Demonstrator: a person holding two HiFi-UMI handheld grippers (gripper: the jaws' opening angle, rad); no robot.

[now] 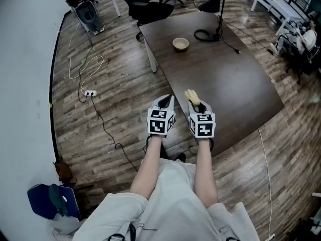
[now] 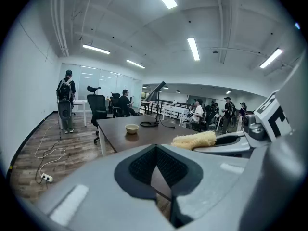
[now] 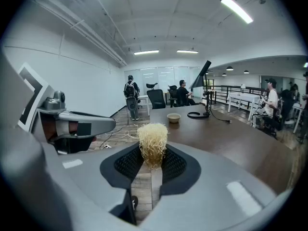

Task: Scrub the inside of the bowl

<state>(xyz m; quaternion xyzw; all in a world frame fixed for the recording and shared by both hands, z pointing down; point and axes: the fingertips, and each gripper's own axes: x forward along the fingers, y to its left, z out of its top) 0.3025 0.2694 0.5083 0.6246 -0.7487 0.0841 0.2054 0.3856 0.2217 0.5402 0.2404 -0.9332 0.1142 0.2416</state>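
The right claw (image 3: 153, 161) is clamping down on a pale, stringy scrubber (image 3: 153, 141), whose tuft is sticking up out from between the dark pads. Just beside it, the left claw (image 2: 155, 152) is sitting with its tips drawn together and nothing between them. In the head view both claws are hanging side by side at the near end of the desk (image 1: 225, 84), the right one over the dark top and the left one at its edge.

The bowl (image 1: 180, 44) is standing upright on the desk far ahead of both claws, well apart from the scrubber and touching neither claw. Beyond the bowl and to its right, a black cable (image 1: 203, 35) is lying coiled on the desk. Off to the left of the left claw, a white cord (image 1: 85, 67) is trailing across the wooden floor (image 1: 115, 84) to a power strip (image 1: 90, 93).
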